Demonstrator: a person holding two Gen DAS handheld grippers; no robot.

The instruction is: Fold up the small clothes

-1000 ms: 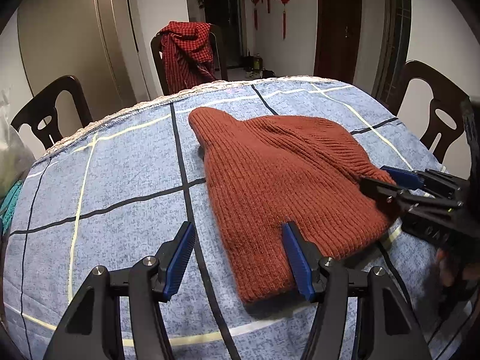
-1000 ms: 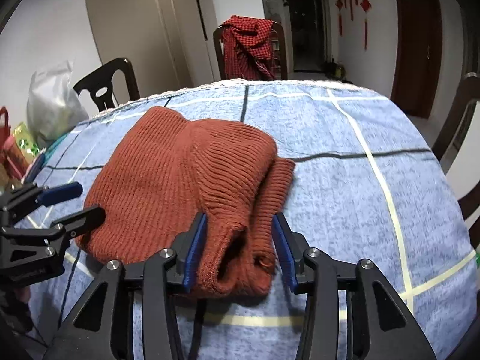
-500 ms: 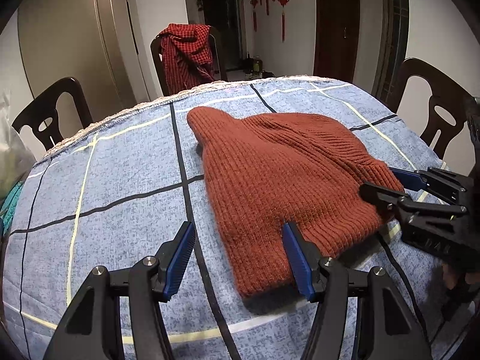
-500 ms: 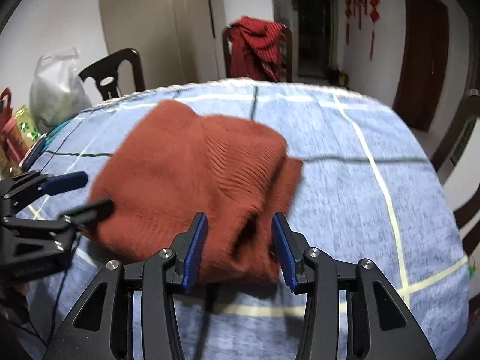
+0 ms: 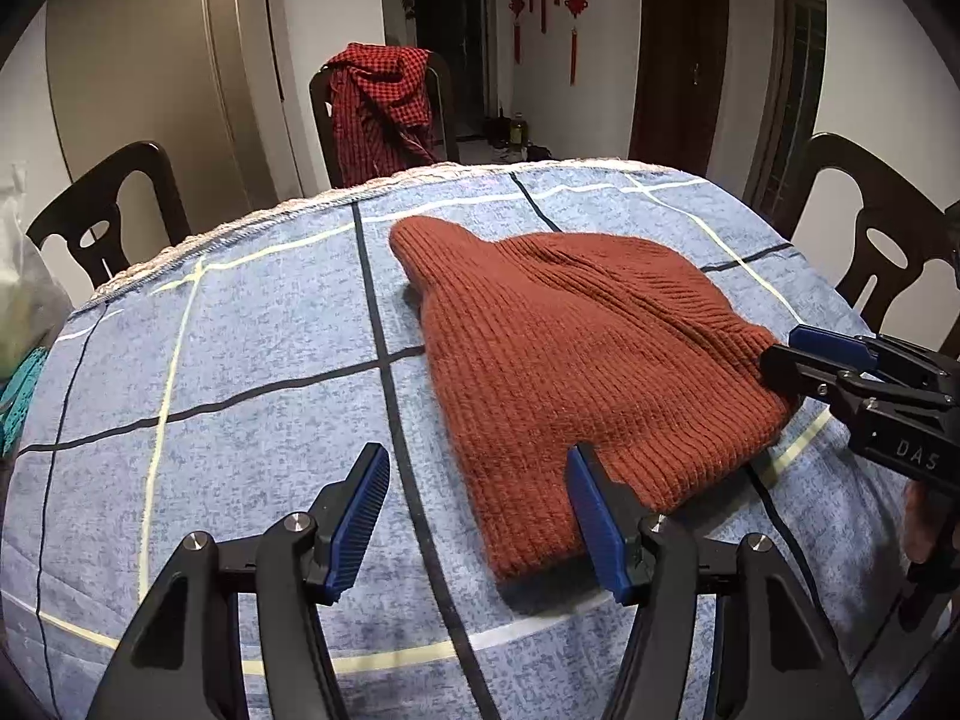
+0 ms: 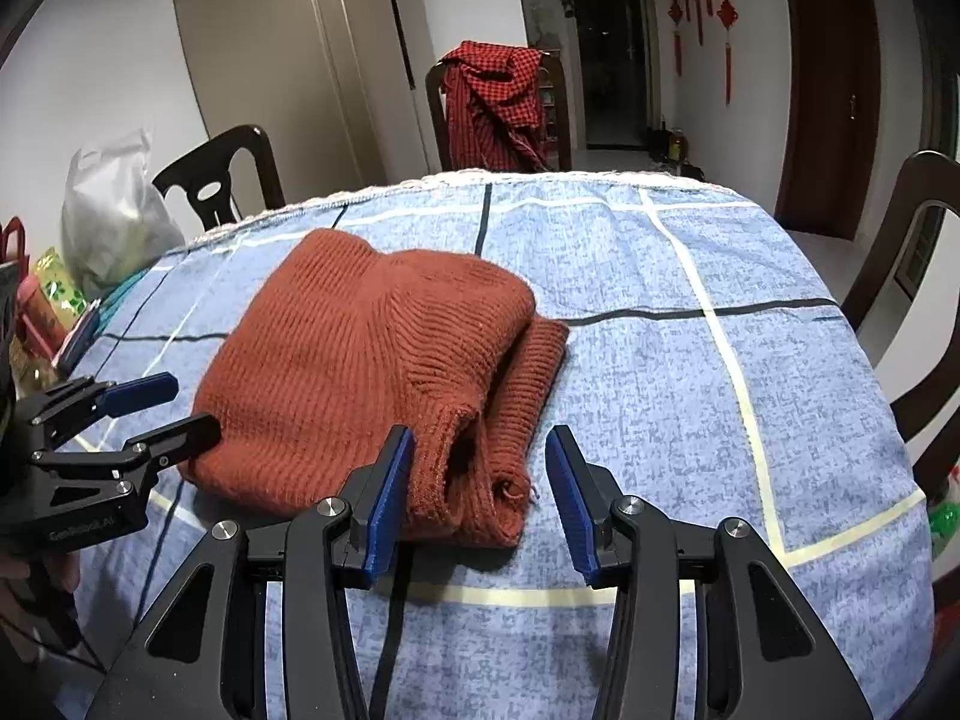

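A rust-red knitted hat (image 5: 576, 360) lies flat on the blue checked tablecloth (image 5: 240, 396), its crown pointing to the far side. My left gripper (image 5: 477, 468) is open at the hat's near left corner; the right fingertip overlaps the brim edge and the left one is over bare cloth. My right gripper (image 6: 479, 444) is open too, with the folded right end of the hat (image 6: 468, 480) between its blue pads. From the other side, the right gripper (image 5: 783, 348) sits at the hat's right edge. The left gripper (image 6: 183, 405) sits at the hat's left edge.
Dark wooden chairs (image 5: 108, 222) ring the round table, and one at the back carries a red checked cloth (image 5: 384, 102). A plastic bag (image 6: 114, 210) and packets (image 6: 42, 300) crowd the left edge. The tablecloth (image 6: 690, 312) right of the hat is bare.
The right gripper has backed off slightly from the hat's right end, which has settled on the cloth. The left gripper has stayed in place.
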